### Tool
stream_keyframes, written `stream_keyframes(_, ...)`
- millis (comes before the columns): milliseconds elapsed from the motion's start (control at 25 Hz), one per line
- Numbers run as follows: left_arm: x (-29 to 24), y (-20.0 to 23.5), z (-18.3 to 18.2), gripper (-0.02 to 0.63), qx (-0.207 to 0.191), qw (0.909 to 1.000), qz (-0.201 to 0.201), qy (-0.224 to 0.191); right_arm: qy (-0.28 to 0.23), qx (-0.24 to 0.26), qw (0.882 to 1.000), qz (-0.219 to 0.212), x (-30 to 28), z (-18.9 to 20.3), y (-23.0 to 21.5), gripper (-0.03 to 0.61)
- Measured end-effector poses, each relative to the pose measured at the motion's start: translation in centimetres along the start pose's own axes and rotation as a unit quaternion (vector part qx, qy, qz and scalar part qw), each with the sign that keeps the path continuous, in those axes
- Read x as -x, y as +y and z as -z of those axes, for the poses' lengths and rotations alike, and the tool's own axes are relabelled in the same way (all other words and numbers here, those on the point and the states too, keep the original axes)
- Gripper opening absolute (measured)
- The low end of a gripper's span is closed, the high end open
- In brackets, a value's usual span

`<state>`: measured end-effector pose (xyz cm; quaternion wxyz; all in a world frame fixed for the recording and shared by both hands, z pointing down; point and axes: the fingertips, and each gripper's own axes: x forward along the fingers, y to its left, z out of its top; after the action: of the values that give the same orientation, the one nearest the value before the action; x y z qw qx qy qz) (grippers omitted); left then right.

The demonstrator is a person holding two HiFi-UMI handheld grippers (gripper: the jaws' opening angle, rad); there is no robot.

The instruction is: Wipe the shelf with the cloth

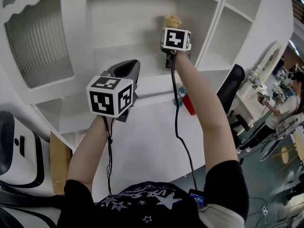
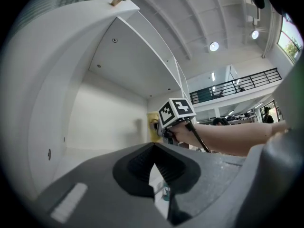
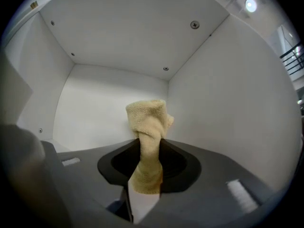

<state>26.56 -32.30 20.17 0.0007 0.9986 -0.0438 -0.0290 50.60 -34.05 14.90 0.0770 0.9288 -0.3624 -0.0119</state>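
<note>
White shelf [image 1: 118,56] compartment: the cloth [image 3: 147,127] stands bunched in my right claw [image 3: 145,175], pinched fast, near the back right corner; contact with the board cannot be confirmed. My left claw [image 2: 153,151] is pressed together, empty, near the front edge. I judge the wiping barely begun, whole board remaining.

The white shelf unit [image 1: 124,51] is split into open compartments. The middle compartment [image 3: 102,106] has a flat white board, a plain back wall and screw heads in its ceiling and side walls. To its left is a door with ribbed glass [image 1: 38,42]; to its right are taller, narrower bays [image 1: 223,46]. A front ledge [image 1: 154,85] runs along the near edge. Just below it on the right is a red cup [image 1: 188,104]; what it rests on cannot be told.
</note>
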Motion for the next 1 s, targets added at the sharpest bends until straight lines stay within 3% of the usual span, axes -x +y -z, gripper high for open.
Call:
stream_keyframes(480, 0.0, 0.1, -1.6, 0.0, 0.003, 0.9998, -0.004, -0.018, 0.016, 0.01, 1.0, -0.012, -4.6, 0.7, 2.2, 0.135)
stream_keyframes(1000, -0.1, 0.5, -2.1, 0.0, -0.002, 0.9994, -0.026, -0.022, 0.047, -0.001, 0.999, -0.006, -7.5, 2.1, 1.5, 0.135)
